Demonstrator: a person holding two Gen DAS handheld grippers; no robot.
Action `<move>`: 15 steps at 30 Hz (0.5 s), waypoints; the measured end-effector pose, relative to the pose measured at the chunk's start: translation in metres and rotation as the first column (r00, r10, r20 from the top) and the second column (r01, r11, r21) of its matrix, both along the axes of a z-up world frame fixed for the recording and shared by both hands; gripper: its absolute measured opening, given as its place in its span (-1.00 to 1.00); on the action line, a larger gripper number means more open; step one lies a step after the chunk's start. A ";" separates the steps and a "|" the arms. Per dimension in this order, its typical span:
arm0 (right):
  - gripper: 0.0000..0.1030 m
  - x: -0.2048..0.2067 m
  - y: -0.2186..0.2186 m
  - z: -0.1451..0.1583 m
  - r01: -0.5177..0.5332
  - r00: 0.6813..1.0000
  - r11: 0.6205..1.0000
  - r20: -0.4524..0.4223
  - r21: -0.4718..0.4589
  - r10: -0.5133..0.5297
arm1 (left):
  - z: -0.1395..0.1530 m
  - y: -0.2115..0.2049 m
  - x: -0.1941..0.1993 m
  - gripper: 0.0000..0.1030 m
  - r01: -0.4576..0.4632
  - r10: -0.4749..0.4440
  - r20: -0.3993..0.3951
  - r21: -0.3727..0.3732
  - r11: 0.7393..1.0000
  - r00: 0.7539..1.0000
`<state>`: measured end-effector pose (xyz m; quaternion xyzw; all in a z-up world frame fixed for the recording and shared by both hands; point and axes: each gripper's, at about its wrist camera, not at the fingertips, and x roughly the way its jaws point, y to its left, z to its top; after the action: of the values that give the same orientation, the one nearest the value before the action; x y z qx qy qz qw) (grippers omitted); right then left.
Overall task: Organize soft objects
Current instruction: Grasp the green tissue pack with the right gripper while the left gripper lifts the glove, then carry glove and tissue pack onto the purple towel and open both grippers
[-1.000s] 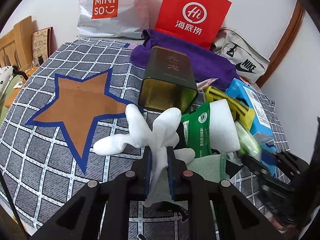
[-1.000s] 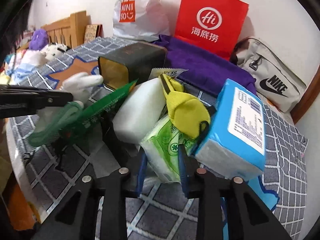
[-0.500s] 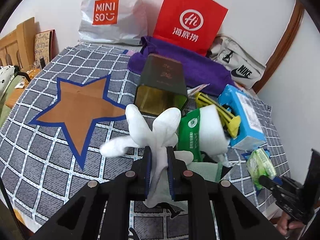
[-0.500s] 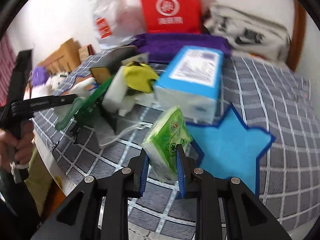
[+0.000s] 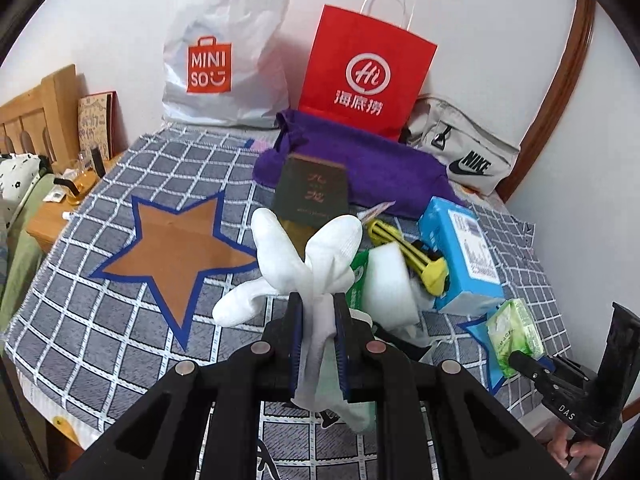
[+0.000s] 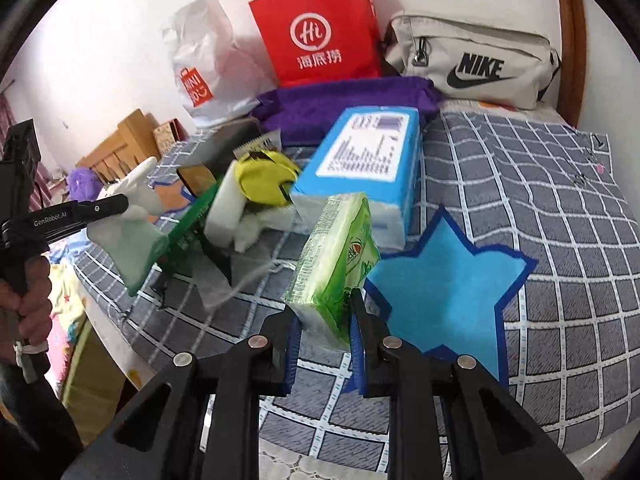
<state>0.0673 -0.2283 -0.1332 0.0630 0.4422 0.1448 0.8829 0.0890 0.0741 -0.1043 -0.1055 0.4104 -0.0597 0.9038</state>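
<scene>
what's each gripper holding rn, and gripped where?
Left gripper: white glove, pinched near its cuff, fingers splayed upward. Right gripper: green tissue pack, clamped at its lower end.

A home bedroom; a grey checked blanket (image 5: 132,320) with sewn-on stars covers a bed, and a wooden headboard (image 5: 36,116) stands at its far end; shopping bags lean on the white wall, a white Miniso bag (image 5: 224,60) and a red paper bag (image 5: 364,72); a Nike pouch (image 6: 472,64) lies beside them; a plush toy (image 6: 82,181) sits near the headboard.
</scene>
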 end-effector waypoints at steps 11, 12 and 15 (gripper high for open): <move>-0.59 0.013 0.001 0.039 -0.029 0.998 0.999 0.063 0.015 0.028 | 0.031 0.001 0.015 -0.72 -0.015 0.015 0.046 0.007 1.000 0.999; -0.59 0.015 0.001 0.044 -0.031 0.997 0.999 0.072 0.012 0.030 | 0.035 0.001 0.017 -0.72 -0.013 0.013 0.051 0.004 1.000 0.999; -0.59 0.023 0.001 0.053 -0.038 0.996 0.999 0.087 0.013 0.037 | 0.046 0.001 0.022 -0.72 -0.003 0.004 0.070 -0.011 1.000 0.998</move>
<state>0.0907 -0.2272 -0.0801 0.0547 0.4034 0.1672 0.8980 0.1112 0.0755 -0.0584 -0.1090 0.3778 -0.0642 0.9172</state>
